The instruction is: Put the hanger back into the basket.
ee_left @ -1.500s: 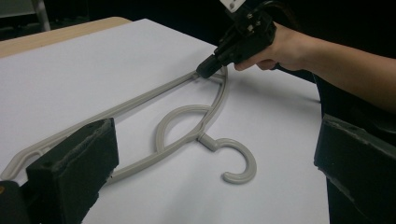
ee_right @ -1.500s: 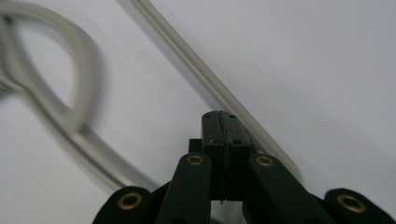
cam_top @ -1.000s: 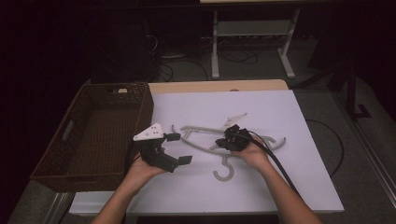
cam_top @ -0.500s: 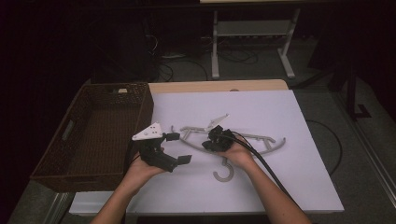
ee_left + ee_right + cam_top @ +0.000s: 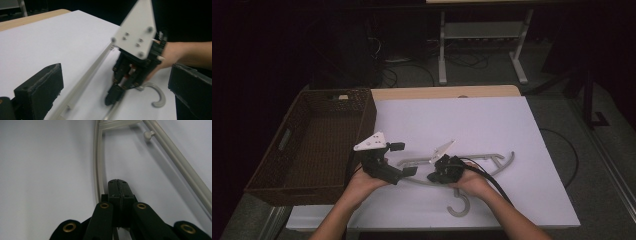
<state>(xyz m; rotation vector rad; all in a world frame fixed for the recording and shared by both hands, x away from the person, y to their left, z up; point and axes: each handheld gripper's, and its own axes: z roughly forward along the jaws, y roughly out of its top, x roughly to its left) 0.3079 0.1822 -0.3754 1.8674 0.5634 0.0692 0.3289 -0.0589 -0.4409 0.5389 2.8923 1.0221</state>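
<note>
Now we are taking the hanger from the table, and we judge that the step in hand is to get a firm hold on it with both tools before any lift. The right gripper has its jaws pressed fully together; in the right gripper view the pads meet with no gap, and the curved arm of the hanger runs out from just under and beside their tip. Whether a thin part is pinched between them we cannot tell, so we should check this hold first and close again on the arm if it is only lying beside.

The left gripper is open, its jaws wide apart. The straight bar of the hanger passes between them, near the left pad, not touched by either one. We should move it a little forward so that the bar sits in the middle, and then close slowly.

The hook lies just behind the right gripper, toward the person. The basket stands to the left of the left gripper, near but apart.
</note>
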